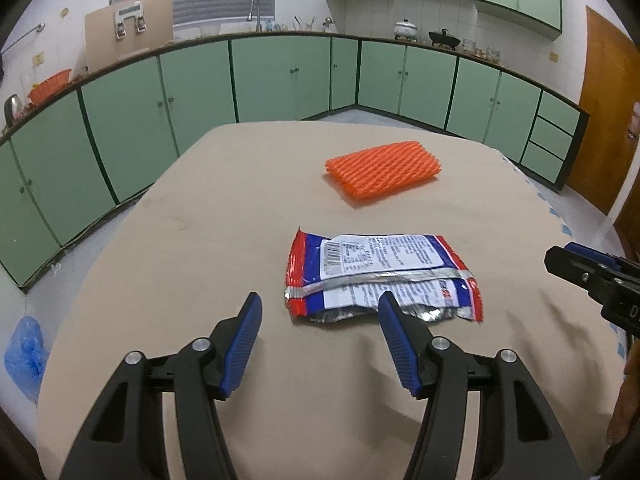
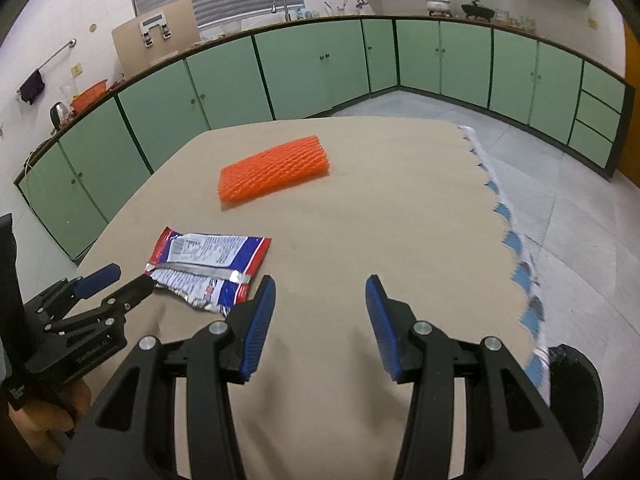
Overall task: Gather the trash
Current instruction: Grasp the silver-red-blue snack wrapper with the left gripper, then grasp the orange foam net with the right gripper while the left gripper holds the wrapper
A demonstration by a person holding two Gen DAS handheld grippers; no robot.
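A torn red, blue and white snack wrapper (image 1: 380, 274) lies flat on the beige tablecloth (image 1: 200, 240), silver lining showing at its near edge. Beyond it rests an orange foam fruit net (image 1: 382, 170). My left gripper (image 1: 320, 308) stands open just short of the wrapper, its right fingertip over the wrapper's near edge, nothing between the pads. In the right wrist view the wrapper (image 2: 208, 264) and the net (image 2: 274, 168) lie to the left, and my right gripper (image 2: 322, 292) is open above bare cloth. The left gripper (image 2: 120, 280) appears there at the wrapper's near corner.
A black trash bin (image 2: 576, 392) stands on the floor below the table's right edge, where a blue-and-white cloth fringe (image 2: 516, 248) hangs. A blue plastic bag (image 1: 24, 352) lies on the floor at left. Green cabinets ring the room.
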